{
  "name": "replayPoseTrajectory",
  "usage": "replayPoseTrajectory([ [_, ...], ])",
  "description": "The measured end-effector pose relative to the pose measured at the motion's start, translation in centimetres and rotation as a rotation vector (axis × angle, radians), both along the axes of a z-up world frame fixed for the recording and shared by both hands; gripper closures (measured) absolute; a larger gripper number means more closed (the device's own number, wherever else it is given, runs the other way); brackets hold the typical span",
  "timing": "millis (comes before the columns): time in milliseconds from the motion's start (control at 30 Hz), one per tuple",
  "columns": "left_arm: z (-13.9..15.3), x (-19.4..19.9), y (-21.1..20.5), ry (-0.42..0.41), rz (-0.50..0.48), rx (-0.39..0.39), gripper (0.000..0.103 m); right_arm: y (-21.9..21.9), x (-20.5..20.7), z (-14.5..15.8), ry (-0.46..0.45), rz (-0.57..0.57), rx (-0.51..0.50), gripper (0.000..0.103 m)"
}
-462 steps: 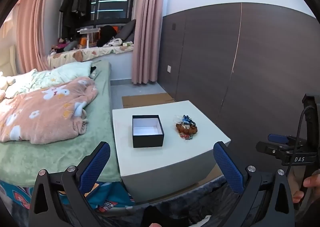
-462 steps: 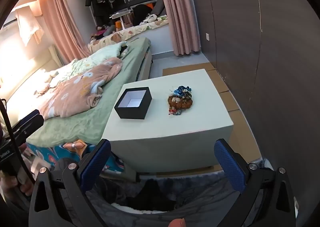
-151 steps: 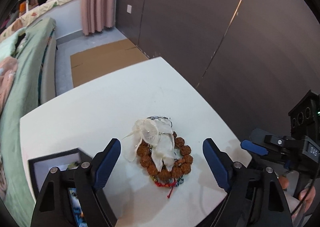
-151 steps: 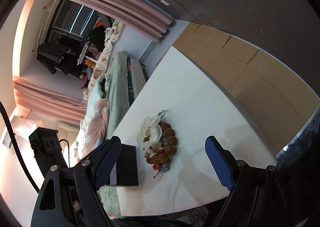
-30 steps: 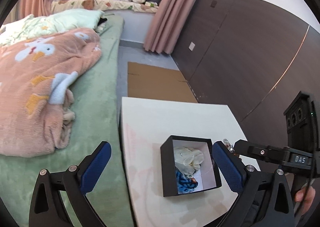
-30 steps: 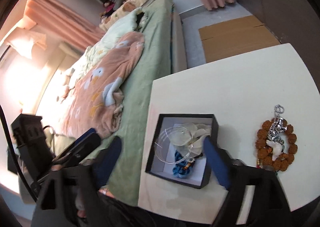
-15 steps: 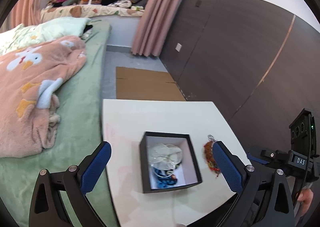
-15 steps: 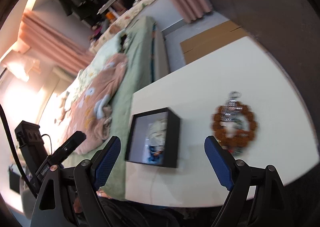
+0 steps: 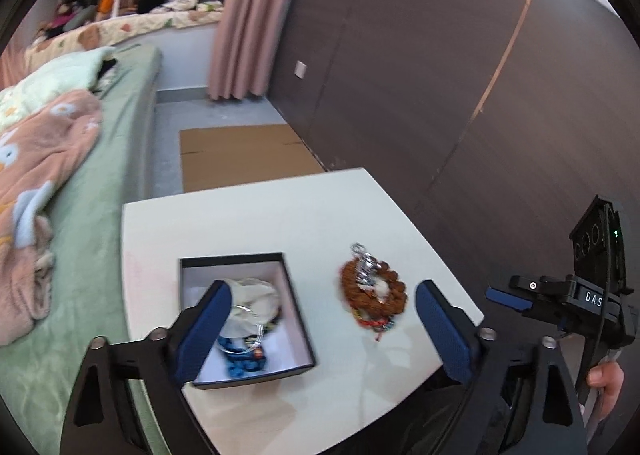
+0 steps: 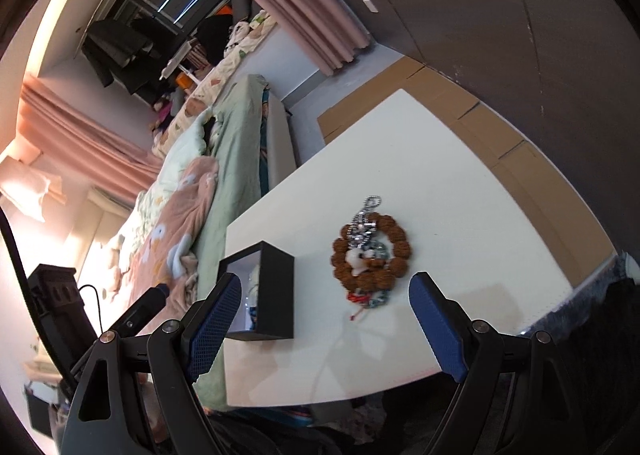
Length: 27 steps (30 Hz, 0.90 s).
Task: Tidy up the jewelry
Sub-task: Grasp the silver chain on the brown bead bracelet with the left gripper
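Seen from two hand-held grippers over a white square table (image 9: 256, 223) beside a green-sheeted bed (image 9: 100, 191).

Left gripper (image 9: 322, 329), blue-padded, jaws wide but closing, nothing between the pads. Below and between its fingers in the left view: an open black square box with a pale lining (image 9: 294, 311), holding a whitish flower-like piece (image 9: 256, 295), a thin silver bangle (image 9: 248, 331) and something blue (image 9: 242, 365), blurred and hard to name. Left finger overlapping the box's near corner in the picture.

Right gripper (image 10: 326, 321), blue-padded, jaws spread wide, empty, raised above the table's near edge. Just ahead of it, between the two fingers in the right view: a ring-shaped bracelet of brown knobbly beads (image 10: 370, 253) lying flat on the table, with a silver chain (image 10: 364, 221) draped across it and a red cord (image 10: 358, 301) at its near side. Bracelet beside the box, apart from it, outside it.

A hand (image 9: 608, 383) at the lower right edge of the left view, gripping the right tool's handle.
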<state>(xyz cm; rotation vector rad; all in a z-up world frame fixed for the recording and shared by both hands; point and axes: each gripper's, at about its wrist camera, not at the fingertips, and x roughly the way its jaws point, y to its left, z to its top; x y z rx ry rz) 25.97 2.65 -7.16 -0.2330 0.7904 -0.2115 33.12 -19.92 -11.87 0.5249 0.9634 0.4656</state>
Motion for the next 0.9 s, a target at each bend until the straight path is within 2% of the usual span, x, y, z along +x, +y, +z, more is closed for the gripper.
replayPoseTrajectory([
  [67, -0.3, 0.6, -1.0, 0.02, -0.02, -0.002, 0.027, -0.8, 0.0, -0.5, 0.001, -0.018, 0.014, 0.017],
  [267, -1.6, 2.5, -3.4, 0.079, -0.057, -0.003, 0.048, -3.4, 0.6, -2.8, 0.015, -0.063, 0.084, 0.017],
  [367, -2.2, 3.7, -4.3, 0.107, -0.069, -0.003, 0.05, -4.2, 0.8, -4.0, 0.025, -0.071, 0.104, 0.017],
  [667, -3.9, 7.6, -7.6, 0.154, -0.127, 0.068, 0.051, -6.6, 1.9, -6.5, 0.053, -0.097, 0.154, 0.017],
  [900, -6.6, 10.0, -11.1, 0.18, -0.21, 0.219, 0.052, -8.1, 2.7, -7.9, 0.071, -0.126, 0.17, 0.017],
])
